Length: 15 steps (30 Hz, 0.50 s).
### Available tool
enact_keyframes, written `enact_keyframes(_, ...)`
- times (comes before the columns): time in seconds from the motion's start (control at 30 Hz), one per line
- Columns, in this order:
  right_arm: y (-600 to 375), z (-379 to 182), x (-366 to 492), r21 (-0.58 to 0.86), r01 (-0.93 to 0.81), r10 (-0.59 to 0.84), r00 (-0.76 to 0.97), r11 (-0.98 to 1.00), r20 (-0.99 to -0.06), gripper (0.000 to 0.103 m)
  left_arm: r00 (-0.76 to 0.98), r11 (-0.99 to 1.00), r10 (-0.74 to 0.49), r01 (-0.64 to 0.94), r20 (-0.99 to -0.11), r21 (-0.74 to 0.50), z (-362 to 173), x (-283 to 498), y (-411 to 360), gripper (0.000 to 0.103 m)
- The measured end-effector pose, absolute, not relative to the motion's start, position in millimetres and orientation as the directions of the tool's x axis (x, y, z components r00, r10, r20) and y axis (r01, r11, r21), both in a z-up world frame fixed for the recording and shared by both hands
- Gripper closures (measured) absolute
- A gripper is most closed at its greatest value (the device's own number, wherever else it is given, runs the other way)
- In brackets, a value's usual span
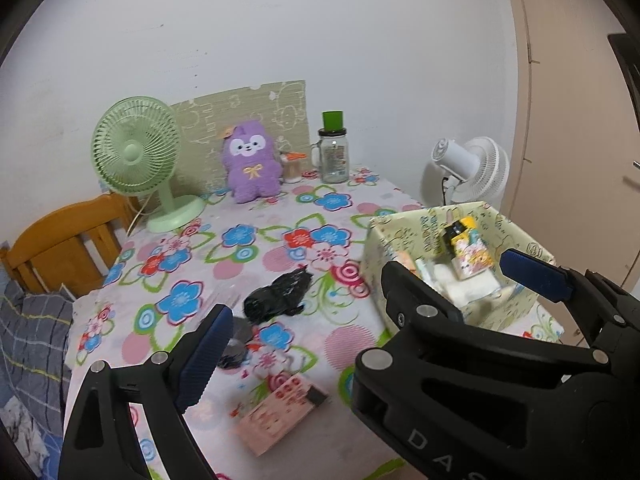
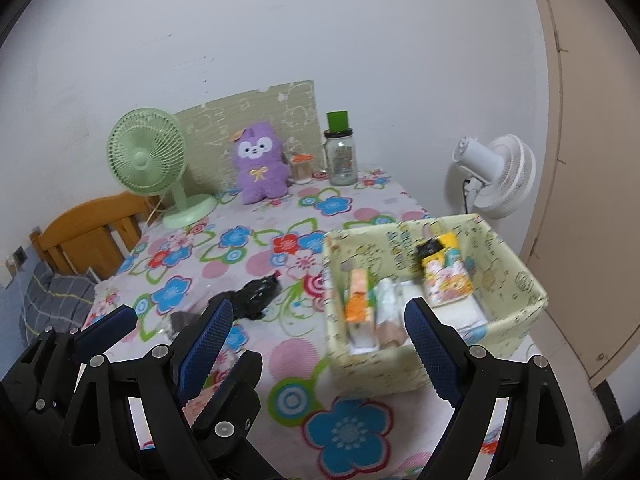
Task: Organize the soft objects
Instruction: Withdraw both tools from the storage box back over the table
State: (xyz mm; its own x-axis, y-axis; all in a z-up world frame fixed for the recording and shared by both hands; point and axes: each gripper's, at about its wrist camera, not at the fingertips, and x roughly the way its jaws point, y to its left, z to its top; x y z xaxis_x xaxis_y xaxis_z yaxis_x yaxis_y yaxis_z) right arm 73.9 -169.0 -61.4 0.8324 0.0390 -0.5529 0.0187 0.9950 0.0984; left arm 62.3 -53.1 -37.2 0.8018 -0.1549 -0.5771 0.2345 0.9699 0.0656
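Note:
A purple plush toy (image 1: 252,168) (image 2: 262,168) sits upright at the back of the flowered table (image 1: 240,264). Mid-table lies a crumpled black bag (image 1: 280,296) (image 2: 256,298). A pale yellow fabric basket (image 1: 512,312) (image 2: 384,368) at the right holds tissue packs and a yellow bottle (image 2: 440,272). My right gripper (image 2: 320,304) (image 1: 448,262) hangs open in front of the basket with nothing between its pads. Close at its left, my left gripper (image 2: 194,334) is open and empty. Its left pad (image 1: 208,352) shows; the right gripper's body hides its other finger.
A green fan (image 1: 136,156) and a jar with a green lid (image 1: 334,152) stand at the back. A pink box (image 1: 280,412) and a dark grey item (image 1: 236,344) lie near the front. A white fan (image 1: 468,172) stands beyond the table; a wooden chair (image 1: 60,244) is at left.

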Motion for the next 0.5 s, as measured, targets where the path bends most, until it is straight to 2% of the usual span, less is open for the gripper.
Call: enact_keyframes(0.5, -123, -84, 72, 0.075, -0.078, 0.107, 0.814, 0.994, -0.571, 0.013, 0.798, 0.989, -0.092, 0.143, -0.596, 0.039, -61, 58, -5, 0.008)
